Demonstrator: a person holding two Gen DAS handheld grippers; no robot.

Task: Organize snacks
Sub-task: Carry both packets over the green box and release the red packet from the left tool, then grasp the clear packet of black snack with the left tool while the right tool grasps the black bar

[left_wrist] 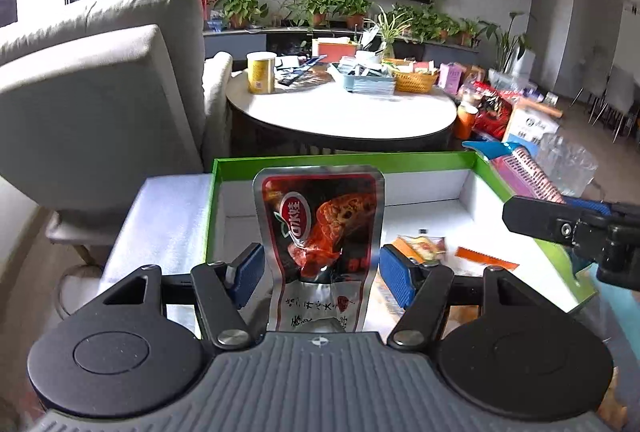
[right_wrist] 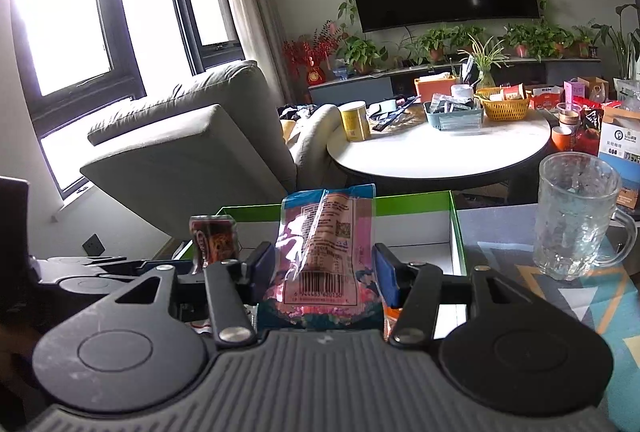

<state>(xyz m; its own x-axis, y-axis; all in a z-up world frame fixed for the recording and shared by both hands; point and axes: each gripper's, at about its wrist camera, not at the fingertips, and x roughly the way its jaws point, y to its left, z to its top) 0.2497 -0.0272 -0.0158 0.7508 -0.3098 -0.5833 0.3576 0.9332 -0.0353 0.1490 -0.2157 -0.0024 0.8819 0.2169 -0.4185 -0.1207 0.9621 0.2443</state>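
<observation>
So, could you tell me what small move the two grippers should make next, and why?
Probably lower both packets into the green box. The left gripper holds a red packet upright above its white floor, the right gripper a pink packet near the front edge; neither rests inside yet.

A: The lower end of the red pouch (left_wrist: pixel 320 244) disappears behind the left gripper (left_wrist: pixel 320 264) body.
B: Same with the pink packet (right_wrist: pixel 326 256) in the right gripper (right_wrist: pixel 325 266). Small packets (left_wrist: pixel 420 246) in the green tray (left_wrist: pixel 340 161) are too blurred to read.
</observation>
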